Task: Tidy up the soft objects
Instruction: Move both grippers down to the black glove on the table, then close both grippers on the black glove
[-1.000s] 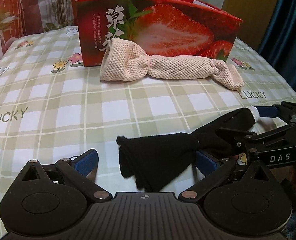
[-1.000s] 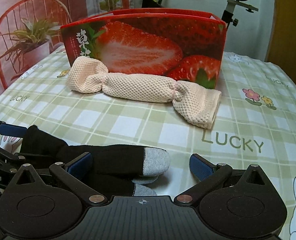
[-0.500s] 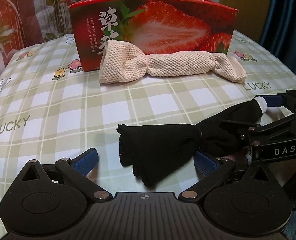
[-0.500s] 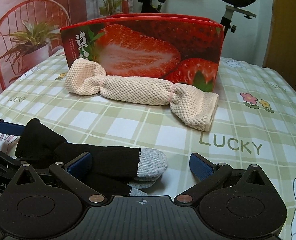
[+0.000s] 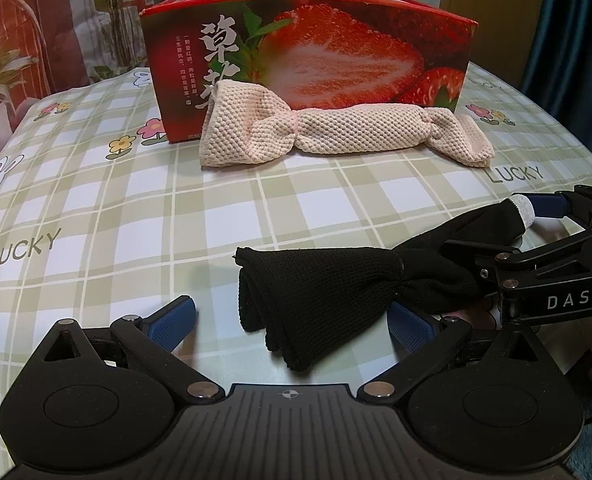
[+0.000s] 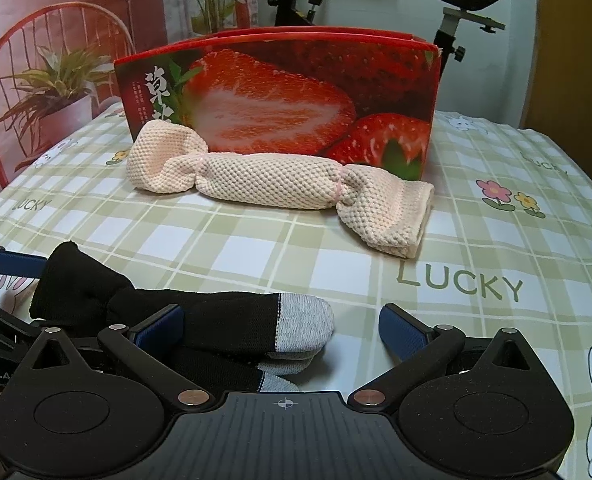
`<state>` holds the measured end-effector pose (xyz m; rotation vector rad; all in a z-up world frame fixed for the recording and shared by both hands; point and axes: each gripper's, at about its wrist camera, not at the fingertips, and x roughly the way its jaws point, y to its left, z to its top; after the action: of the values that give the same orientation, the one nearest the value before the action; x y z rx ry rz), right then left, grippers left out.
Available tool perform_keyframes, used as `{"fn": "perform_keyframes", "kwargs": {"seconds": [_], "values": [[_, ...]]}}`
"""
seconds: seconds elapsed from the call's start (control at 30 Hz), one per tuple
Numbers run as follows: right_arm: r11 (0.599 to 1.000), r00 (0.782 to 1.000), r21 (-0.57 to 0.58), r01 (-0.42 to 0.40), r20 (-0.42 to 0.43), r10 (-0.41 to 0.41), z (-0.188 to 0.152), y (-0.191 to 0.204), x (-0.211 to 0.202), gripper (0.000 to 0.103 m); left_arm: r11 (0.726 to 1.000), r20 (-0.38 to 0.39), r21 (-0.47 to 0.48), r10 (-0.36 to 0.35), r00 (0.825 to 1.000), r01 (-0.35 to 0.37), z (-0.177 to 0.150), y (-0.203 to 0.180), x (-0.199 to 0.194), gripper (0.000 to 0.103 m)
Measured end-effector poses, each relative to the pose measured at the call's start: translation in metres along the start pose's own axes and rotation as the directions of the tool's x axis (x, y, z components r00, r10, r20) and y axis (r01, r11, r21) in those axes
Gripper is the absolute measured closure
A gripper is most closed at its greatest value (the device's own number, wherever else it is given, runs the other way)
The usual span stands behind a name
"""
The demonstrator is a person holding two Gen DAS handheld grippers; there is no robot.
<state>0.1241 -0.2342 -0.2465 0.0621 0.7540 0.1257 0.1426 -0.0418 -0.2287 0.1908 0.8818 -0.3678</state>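
Little changed over the last second: both tongs, left [image 5: 292, 320] and right [image 6: 282, 326], still spread wide, black socks [image 5: 320, 292] lying slack between them on the tabletop [image 5: 136, 208], not yet gripped

The surface [image 5: 96, 208] wore a green-and-white checked cloth printed with flowers, rabbits and the word LUCKY. Toward its far edge stood a red strawberry-printed box [image 5: 308, 64], upright. Just in front of it, touching its base, lay a pink knitted roll [image 5: 344, 136] tied at both ends. Near the front edge lay a bundle of black socks [image 5: 320, 292] with grey toes [image 6: 302, 322].
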Motion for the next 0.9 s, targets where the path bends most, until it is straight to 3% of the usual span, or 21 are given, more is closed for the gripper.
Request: {"fn": "perform_keyframes", "kwargs": {"seconds": [0.2, 0.37, 0.53, 0.67, 0.7, 0.9], "values": [[1.000, 1.000, 0.003, -0.001, 0.005, 0.001, -0.001, 0.000, 0.000, 0.000, 0.999, -0.016, 0.001, -0.036, 0.999, 0.036, 0.002, 0.005, -0.003, 0.000], [1.000, 1.000, 0.001, -0.006, 0.009, 0.006, -0.002, -0.001, -0.001, 0.000, 0.985, 0.009, -0.085, -0.150, 0.989, 0.150, 0.002, 0.020, -0.018, 0.008], [1.000, 1.000, 0.001, -0.007, 0.007, 0.007, -0.002, 0.000, -0.001, 0.000, 0.968, 0.090, -0.169, -0.172, 0.981, 0.185, 0.003, 0.037, -0.030, 0.024], [1.000, 1.000, 0.003, -0.014, 0.002, 0.014, -0.001, -0.001, -0.002, 0.000, 0.955, 0.057, -0.207, -0.206, 0.977, 0.214, 0.002, 0.041, -0.017, 0.057], [1.000, 1.000, 0.009, -0.013, -0.002, 0.013, -0.001, -0.002, -0.002, 0.000, 0.956, 0.051, -0.207, -0.202, 0.978, 0.208, 0.002, 0.040, -0.014, 0.061], [0.999, 1.000, 0.038, -0.008, -0.014, 0.009, 0.000, -0.006, -0.013, 0.001, 0.951, 0.063, -0.224, -0.202, 0.977, 0.211, 0.001, 0.044, -0.013, 0.068]]}}
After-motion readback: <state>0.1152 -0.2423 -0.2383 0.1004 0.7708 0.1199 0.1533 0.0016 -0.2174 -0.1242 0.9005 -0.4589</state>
